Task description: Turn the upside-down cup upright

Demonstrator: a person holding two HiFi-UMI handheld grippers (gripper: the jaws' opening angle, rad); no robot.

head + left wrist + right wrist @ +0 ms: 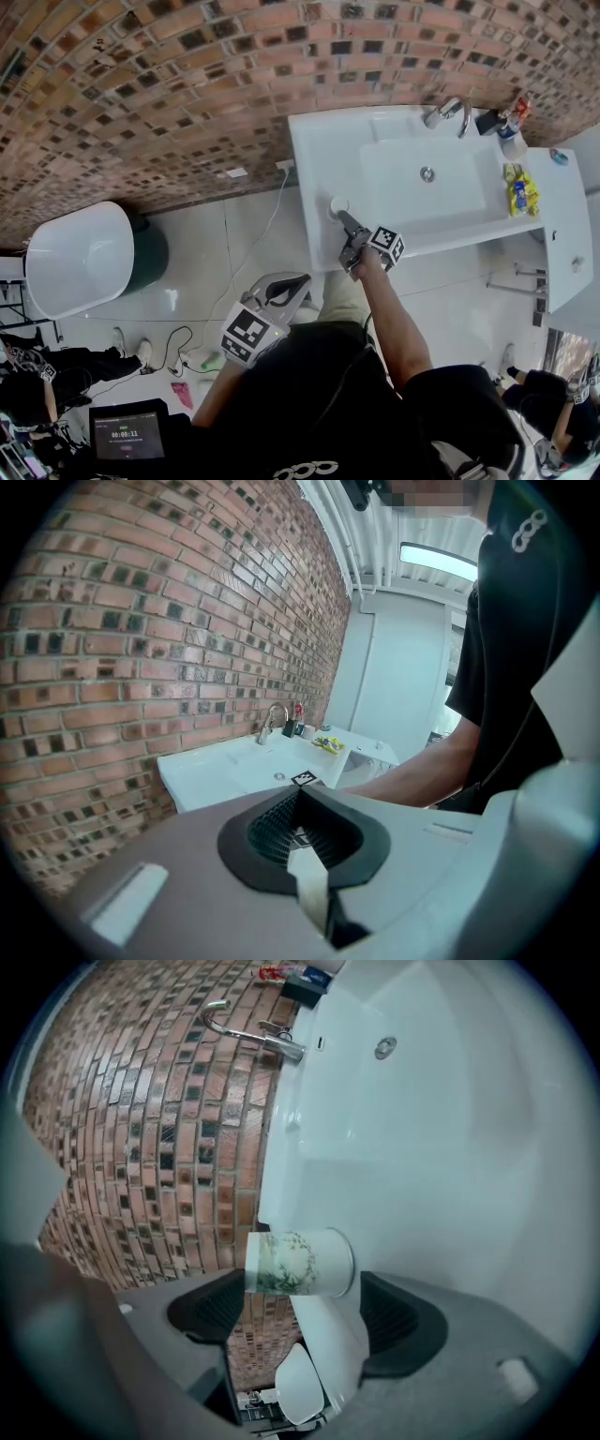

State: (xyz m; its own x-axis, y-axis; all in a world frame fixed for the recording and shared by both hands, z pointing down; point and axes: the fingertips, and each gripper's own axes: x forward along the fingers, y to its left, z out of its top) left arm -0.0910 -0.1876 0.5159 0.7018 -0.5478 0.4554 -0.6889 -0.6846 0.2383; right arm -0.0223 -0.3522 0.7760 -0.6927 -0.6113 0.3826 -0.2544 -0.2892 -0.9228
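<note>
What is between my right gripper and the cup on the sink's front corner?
Nothing visible. The cup stands straight ahead of the right gripper, at its spread jaws' tips, on the sink top; no other item lies near it.

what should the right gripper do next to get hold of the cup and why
The cup stands upside down on the sink counter; the right gripper is open, its fingers lined up with base and rim, not the walls. So probably roll it until the fingers flank the sides, then close.
</note>
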